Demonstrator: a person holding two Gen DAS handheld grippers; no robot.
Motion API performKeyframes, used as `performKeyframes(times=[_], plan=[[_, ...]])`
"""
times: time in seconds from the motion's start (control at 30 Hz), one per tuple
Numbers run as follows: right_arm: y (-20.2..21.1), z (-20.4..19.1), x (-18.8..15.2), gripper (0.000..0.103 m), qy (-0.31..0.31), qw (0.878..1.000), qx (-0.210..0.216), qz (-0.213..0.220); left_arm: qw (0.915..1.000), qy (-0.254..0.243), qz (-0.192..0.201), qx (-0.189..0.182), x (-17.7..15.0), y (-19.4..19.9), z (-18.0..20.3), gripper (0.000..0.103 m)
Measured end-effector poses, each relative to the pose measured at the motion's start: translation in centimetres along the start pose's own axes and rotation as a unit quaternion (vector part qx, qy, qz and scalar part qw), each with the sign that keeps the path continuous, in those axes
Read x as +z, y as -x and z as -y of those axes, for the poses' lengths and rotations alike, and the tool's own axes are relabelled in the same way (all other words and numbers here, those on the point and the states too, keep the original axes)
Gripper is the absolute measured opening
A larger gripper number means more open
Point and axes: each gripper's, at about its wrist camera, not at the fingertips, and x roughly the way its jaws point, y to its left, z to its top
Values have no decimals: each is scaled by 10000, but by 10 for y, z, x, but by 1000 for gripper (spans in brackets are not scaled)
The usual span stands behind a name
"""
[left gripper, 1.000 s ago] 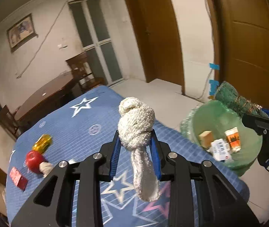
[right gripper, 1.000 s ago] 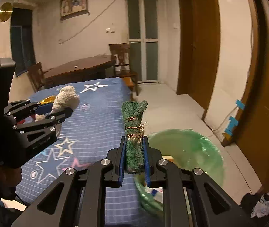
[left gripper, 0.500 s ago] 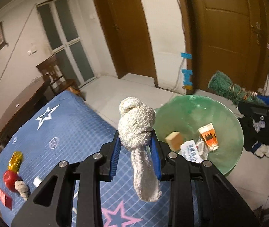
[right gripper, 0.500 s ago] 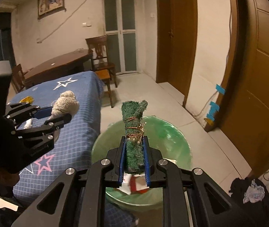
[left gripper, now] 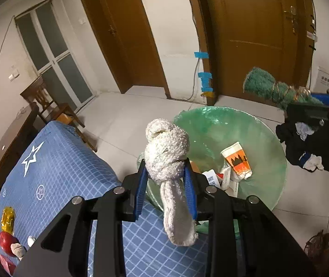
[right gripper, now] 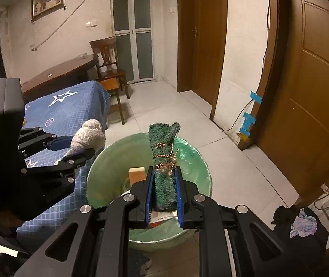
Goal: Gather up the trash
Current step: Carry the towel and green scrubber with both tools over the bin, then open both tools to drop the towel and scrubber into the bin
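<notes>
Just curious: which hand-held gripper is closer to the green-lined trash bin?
Right: it hangs over the bin. Left hangs beside its rim, over the table edge.

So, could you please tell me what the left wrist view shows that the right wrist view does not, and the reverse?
Only the left wrist view shows the orange-and-white paper cup lying in the bin, plus a red apple and a gold wrapper on the blue bedspread.

Only the right wrist view shows the framed picture on the wall and the tan block in the bin.

Both show the green-lined bin, the white knotted cloth clamped in the left gripper, and the green tied roll clamped in the right gripper.
</notes>
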Motion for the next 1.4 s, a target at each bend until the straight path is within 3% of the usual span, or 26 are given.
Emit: performKeyframes(times=[0.87, 0.93, 1.03, 1.07, 1.13, 1.4], plan=[[-17, -7, 9, 18, 0, 9999, 47, -141, 9998, -115, -112, -145, -1, -11, 4, 29], [-21, -9, 12, 27, 31, 9998, 90, -154, 9997, -116, -114, -167, 0, -12, 5, 29], [-28, -10, 12, 41, 69, 9999, 5, -143, 9992, -214, -157, -301, 0, -15, 8, 37], [-31, -10, 12, 41, 30, 9999, -4, -165, 9991, -253, -154, -297, 0, -16, 10, 46], [-34, -8, 12, 41, -63, 9998, 25, -177, 9992, -322, -52, -217, -1, -15, 13, 53], [-35, -4, 8, 41, -125, 9998, -56, -159, 9997, -196, 22, -157, -3, -10, 8, 53]])
